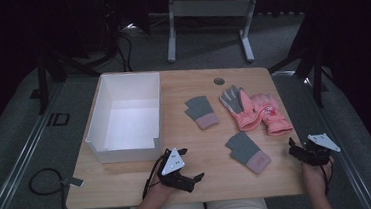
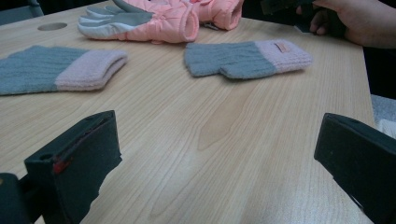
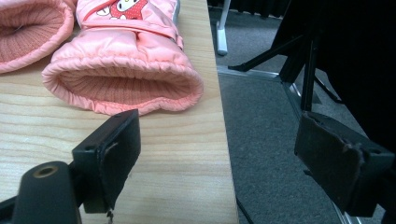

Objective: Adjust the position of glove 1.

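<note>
**A:** Status check. Your left gripper [image 1: 188, 177] sits at the near edge of the light wooden tabletop [image 1: 129, 181], jaws spread wide, nothing between them. Your right gripper [image 1: 300, 151] is at the right edge, jaws also spread and empty, one jaw over the tabletop and the other over the grey floor [image 3: 261, 154].

**B:** Where's the target?

**A:** Nearest to the right gripper is the puffy pink padded glove with the cartoon patch [image 3: 126, 56]. It lies at the tabletop's right edge, cuff open toward you, just ahead of the inner jaw and not touching it. A second pink glove with a grey-and-white palm [image 1: 238, 108] lies touching it on the left. Two grey knit fingerless mitts with pink cuffs lie apart: one near you [image 1: 247, 152], one farther back [image 1: 200, 112]. The white open rectangular box [image 1: 124, 117] is at the left, and it looks empty, though its near wall hides part of the floor.

**B:** How do I take it?

**A:** You should shift the right gripper inward first, so both jaws are over the tabletop. Bite the upper cuff lip, not the whole cuff; it's too bulky. Lift straight up before swinging left, or you'll drag the neighbouring glove. Keep the left gripper clear, or send it to the near mitt.
</note>
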`<state>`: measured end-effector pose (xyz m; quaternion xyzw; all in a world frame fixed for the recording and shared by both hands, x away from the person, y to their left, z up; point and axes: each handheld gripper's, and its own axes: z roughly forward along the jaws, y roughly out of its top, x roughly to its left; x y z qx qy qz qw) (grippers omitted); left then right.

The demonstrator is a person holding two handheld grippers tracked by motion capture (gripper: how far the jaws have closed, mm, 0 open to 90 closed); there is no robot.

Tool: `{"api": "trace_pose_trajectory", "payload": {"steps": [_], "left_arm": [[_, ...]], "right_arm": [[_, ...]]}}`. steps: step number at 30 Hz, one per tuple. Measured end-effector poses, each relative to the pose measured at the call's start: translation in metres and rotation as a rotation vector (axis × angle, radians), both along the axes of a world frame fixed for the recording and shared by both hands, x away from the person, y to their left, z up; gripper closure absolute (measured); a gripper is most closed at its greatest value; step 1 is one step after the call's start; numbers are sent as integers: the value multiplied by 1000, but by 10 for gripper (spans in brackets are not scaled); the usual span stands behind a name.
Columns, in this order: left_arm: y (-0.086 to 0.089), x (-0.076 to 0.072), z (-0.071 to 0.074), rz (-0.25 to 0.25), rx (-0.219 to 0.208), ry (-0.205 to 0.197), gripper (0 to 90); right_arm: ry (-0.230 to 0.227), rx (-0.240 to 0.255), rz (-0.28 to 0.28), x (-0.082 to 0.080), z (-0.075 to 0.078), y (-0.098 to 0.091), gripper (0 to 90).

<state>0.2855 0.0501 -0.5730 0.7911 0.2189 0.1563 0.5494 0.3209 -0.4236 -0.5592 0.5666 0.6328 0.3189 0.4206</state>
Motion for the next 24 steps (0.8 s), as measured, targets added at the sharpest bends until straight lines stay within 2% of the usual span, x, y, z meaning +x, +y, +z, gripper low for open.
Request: {"api": "trace_pose_trajectory", "payload": {"steps": [10,17,19,21,24], "left_arm": [[0,0,0,5,2,2,0],[0,-1,0,5,0,-5,0],[0,-1,0,1,-3,-4,0],[0,-1,0,0,1,-5,0],[-1,-3,0,15,0,-18,0]], "right_arm": [[7,12,-19,1,0,-2,151],[29,52,-21,2,1,-5,140],[51,92,3,3,4,-5,140],[56,88,7,4,5,-5,140],[94,71,12,6,12,0,138]]}}
